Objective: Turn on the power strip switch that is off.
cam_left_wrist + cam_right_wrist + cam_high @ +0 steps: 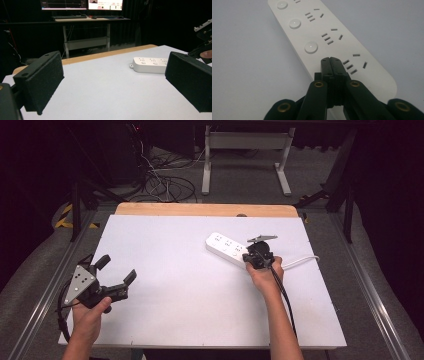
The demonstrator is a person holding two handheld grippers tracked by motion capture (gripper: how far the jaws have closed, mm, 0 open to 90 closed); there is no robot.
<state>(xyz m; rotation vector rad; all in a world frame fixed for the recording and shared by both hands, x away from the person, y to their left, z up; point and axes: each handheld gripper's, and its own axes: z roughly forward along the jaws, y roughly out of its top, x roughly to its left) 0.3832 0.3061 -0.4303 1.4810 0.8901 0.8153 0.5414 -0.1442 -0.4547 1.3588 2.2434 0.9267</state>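
Observation:
A white power strip (225,247) lies on the white table right of centre, its cord (302,262) trailing right. My right gripper (251,258) points down at its near end. In the right gripper view the jaws are shut together with nothing between them. Their tips (330,60) sit on or just over the power strip (324,32), in line with its row of round buttons (311,47). My left gripper (117,269) is held open near the table's left front, away from the strip. Its pads (40,81) stand wide apart, with the power strip (150,64) beyond them.
A wooden board (205,210) runs along the table's far edge. Beyond it stand a white desk frame (245,142) and floor cables (160,185). Metal rails (367,285) flank the table. Monitors (80,3) sit on a far desk.

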